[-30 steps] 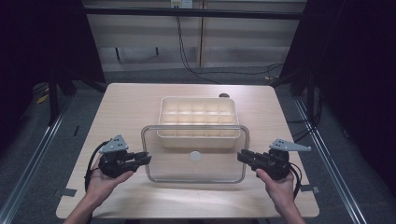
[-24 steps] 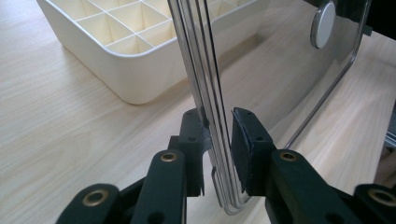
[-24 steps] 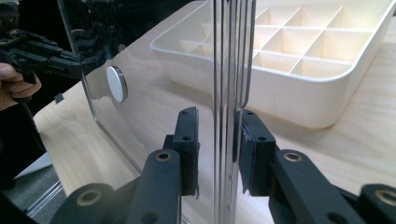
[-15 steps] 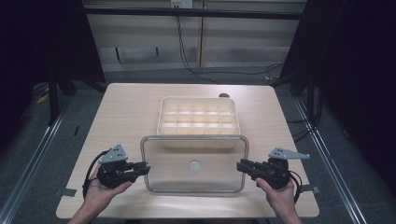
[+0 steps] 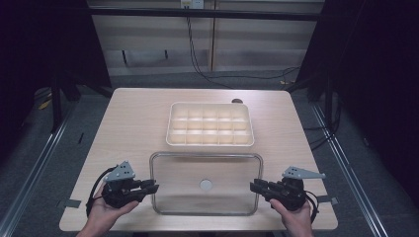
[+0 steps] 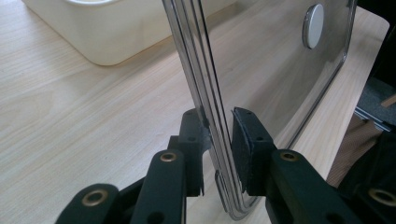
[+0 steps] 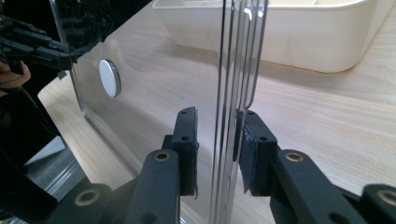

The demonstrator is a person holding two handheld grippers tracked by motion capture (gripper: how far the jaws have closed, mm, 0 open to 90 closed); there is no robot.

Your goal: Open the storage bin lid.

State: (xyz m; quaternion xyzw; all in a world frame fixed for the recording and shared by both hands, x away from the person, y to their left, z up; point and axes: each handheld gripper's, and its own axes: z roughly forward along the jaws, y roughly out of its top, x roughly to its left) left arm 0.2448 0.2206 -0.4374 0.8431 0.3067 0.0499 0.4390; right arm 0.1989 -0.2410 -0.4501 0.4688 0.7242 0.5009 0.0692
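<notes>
Jaws of both your left gripper (image 5: 148, 187) and right gripper (image 5: 256, 187) clamp the clear lid (image 5: 206, 170) near the surface's front edge; lower it flat, then release.

Light came from overhead: desk (image 5: 133, 123) was bright and evenly lit, surroundings fell to near black. High view was soft, low detail, slightly noisy in the dark areas. Clear lid (image 5: 205, 168) picked up pale reflections along its rim. Gripper views were sharper at mid-range; black jaws at the bottom were a bit soft, the cream tray (image 6: 121, 28) blown toward white. Shadows under the tray were soft.
</notes>
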